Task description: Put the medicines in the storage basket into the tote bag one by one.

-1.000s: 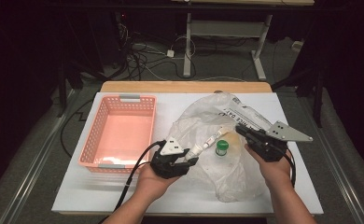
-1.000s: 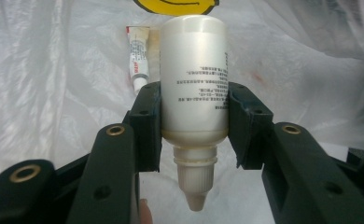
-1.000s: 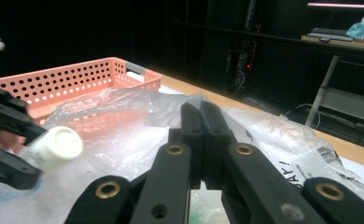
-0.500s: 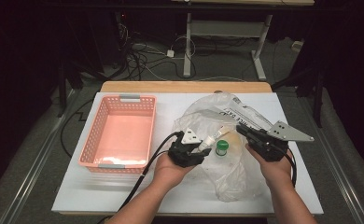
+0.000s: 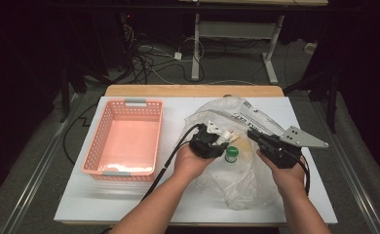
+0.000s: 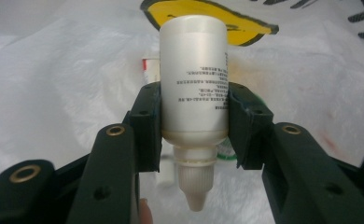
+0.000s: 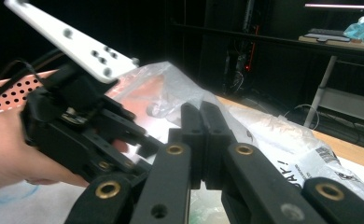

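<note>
L tongs clamped on small white dropper bottle mid-body, over plastic bag on bench. I'd judge it light, stiff, slick, so keep grip on barrel, not nozzle. R tongs closed, pinching bag film.

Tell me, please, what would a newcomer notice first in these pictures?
First, the white bottle, clamped between the jaws of the left tool, cap toward the camera, over the crumpled plastic bag at the table's middle. Next, the pink basket stands left of the bag. The right tool is shut on the bag's edge.
</note>
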Demonstrator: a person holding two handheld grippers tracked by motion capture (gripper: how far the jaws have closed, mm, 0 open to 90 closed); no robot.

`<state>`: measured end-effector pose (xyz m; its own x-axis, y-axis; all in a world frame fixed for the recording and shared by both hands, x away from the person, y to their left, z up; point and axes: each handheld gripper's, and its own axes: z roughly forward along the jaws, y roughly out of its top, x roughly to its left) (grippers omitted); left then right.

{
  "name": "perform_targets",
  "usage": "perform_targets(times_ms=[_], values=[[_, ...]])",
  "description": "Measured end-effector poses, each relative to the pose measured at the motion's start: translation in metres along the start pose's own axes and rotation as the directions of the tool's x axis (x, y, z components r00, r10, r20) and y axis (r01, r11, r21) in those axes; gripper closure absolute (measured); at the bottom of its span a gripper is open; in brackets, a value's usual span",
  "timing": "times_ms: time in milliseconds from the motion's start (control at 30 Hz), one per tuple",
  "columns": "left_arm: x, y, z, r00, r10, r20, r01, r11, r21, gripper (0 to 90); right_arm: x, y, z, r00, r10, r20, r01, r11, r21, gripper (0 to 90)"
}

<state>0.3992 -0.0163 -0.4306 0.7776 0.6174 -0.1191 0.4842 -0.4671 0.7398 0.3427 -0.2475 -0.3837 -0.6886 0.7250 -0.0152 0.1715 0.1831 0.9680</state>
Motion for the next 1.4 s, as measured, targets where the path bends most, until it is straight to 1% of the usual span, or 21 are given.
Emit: perform_targets(times_ms=[133, 233, 300, 400, 500, 567, 633, 700, 800, 867, 933, 1000, 1033, 1067, 1133, 1200, 1233, 1267, 1300, 1367, 1400], values=[[-0.004, 0.012, 0.016, 0.9998, 0.018, -0.012, -0.018, 0.9997, 0.017, 57.7, -0.001, 0.0, -0.001, 1.0, 0.004, 0.004, -0.004, 1.0, -0.005, 90.0], [0.0, 0.017, 0.029, 1.0, -0.007, -0.006, 0.007, 0.9996, 0.029, 57.7, -0.002, 0.0, -0.001, 1.0, 0.001, 0.004, -0.001, 1.0, -0.007, 90.0], [0.002, 0.019, 0.036, 1.0, -0.002, -0.009, 0.003, 0.9988, 0.048, 57.7, -0.002, 0.0, -0.002, 1.0, 0.006, 0.004, -0.006, 1.0, -0.007, 90.0], [0.005, 0.022, 0.042, 0.9997, -0.02, 0.01, 0.02, 0.9988, 0.044, 57.6, -0.003, 0.0, -0.002, 1.0, 0.005, 0.005, -0.005, 1.0, -0.008, 90.0], [0.005, 0.023, 0.046, 0.9997, -0.017, 0.019, 0.016, 0.9984, 0.055, 57.5, -0.003, 0.0, -0.002, 1.0, 0.008, 0.005, -0.008, 1.0, -0.01, 90.0], [0.005, 0.024, 0.045, 0.9993, -0.026, 0.026, 0.025, 0.9987, 0.045, 56.8, -0.004, 0.0, -0.002, 1.0, 0.007, 0.005, -0.007, 1.0, -0.011, 90.0], [0.004, 0.025, 0.04, 0.9993, -0.028, 0.027, 0.027, 0.9992, 0.029, 52.5, -0.004, 0.0, -0.003, 1.0, 0.008, 0.005, -0.008, 1.0, -0.011, 90.0], [0.002, 0.026, 0.031, 0.9996, -0.015, 0.024, 0.015, 0.9998, 0.015, 47.3, -0.004, 0.0, -0.003, 1.0, 0.007, 0.006, -0.007, 1.0, -0.012, 90.0], [-0.002, 0.022, 0.014, 0.9995, -0.01, 0.028, 0.011, 0.9995, -0.031, 45.9, -0.004, 0.0, -0.003, 1.0, 0.007, 0.006, -0.007, 1.0, -0.011, 90.0], [-0.005, 0.016, 0.002, 0.9995, -0.004, 0.03, 0.006, 0.9987, -0.05, 43.1, -0.004, 0.0, -0.002, 1.0, 0.007, 0.006, -0.007, 1.0, -0.011, 90.0], [-0.008, 0.005, -0.01, 0.9993, -0.005, 0.038, 0.007, 0.9978, -0.066, 42.0, -0.003, 0.0, -0.003, 1.0, 0.004, 0.006, -0.004, 1.0, -0.011, 90.0], [-0.013, -0.008, -0.021, 0.9991, 0.004, 0.041, -0.001, 0.9973, -0.073, 39.5, -0.003, 0.0, -0.003, 1.0, 0.002, 0.007, -0.001, 1.0, -0.012, 90.0], [-0.015, -0.016, -0.026, 0.9991, 0.009, 0.041, -0.006, 0.9975, -0.07, 36.5, -0.003, 0.001, -0.002, 1.0, 0.001, 0.006, -0.001, 1.0, -0.012, 90.0], [-0.018, -0.027, -0.031, 0.999, 0.007, 0.044, -0.003, 0.9973, -0.073, 36.2, -0.002, 0.001, -0.002, 1.0, -0.003, 0.007, 0.003, 1.0, -0.01, 90.0], [-0.021, -0.042, -0.035, 0.9992, 0.007, 0.038, -0.005, 0.9985, -0.054, 31.0, -0.001, 0.0, -0.002, 1.0, 0.004, 0.005, -0.004, 1.0, -0.007, 90.0], [-0.022, -0.06, -0.036, 0.9997, 0.013, 0.021, -0.012, 0.9998, -0.017, 26.6, -0.001, 0.0, -0.001, 1.0, -0.001, 0.007, 0.001, 1.0, -0.006, 90.0], [-0.021, -0.067, -0.036, 0.9998, 0.001, 0.022, -0.001, 1.0, 0.001, 23.9, 0.0, 0.0, -0.001, 1.0, -0.007, 0.005, 0.007, 1.0, -0.006, 90.0], [-0.019, -0.075, -0.036, 0.9993, -0.022, 0.03, 0.021, 0.9997, 0.015, 20.4, 0.0, 0.0, -0.001, 1.0, -0.004, 0.005, 0.004, 1.0, -0.004, 90.0], [-0.018, -0.081, -0.035, 0.9989, -0.042, 0.021, 0.042, 0.9988, 0.026, 16.8, 0.001, 0.0, -0.001, 1.0, -0.003, 0.005, 0.003, 1.0, -0.001, 90.0], [-0.016, -0.092, -0.035, 0.9989, -0.046, -0.007, 0.046, 0.9976, 0.052, 10.4, 0.002, 0.0, 0.0, 1.0, -0.004, 0.002, 0.004, 1.0, 0.001, 90.0], [-0.015, -0.095, -0.035, 0.9983, -0.054, -0.02, 0.056, 0.9963, 0.066, 5.6, 0.002, 0.0, 0.0, 1.0, -0.006, 0.001, 0.006, 1.0, 0.001, 90.0]])
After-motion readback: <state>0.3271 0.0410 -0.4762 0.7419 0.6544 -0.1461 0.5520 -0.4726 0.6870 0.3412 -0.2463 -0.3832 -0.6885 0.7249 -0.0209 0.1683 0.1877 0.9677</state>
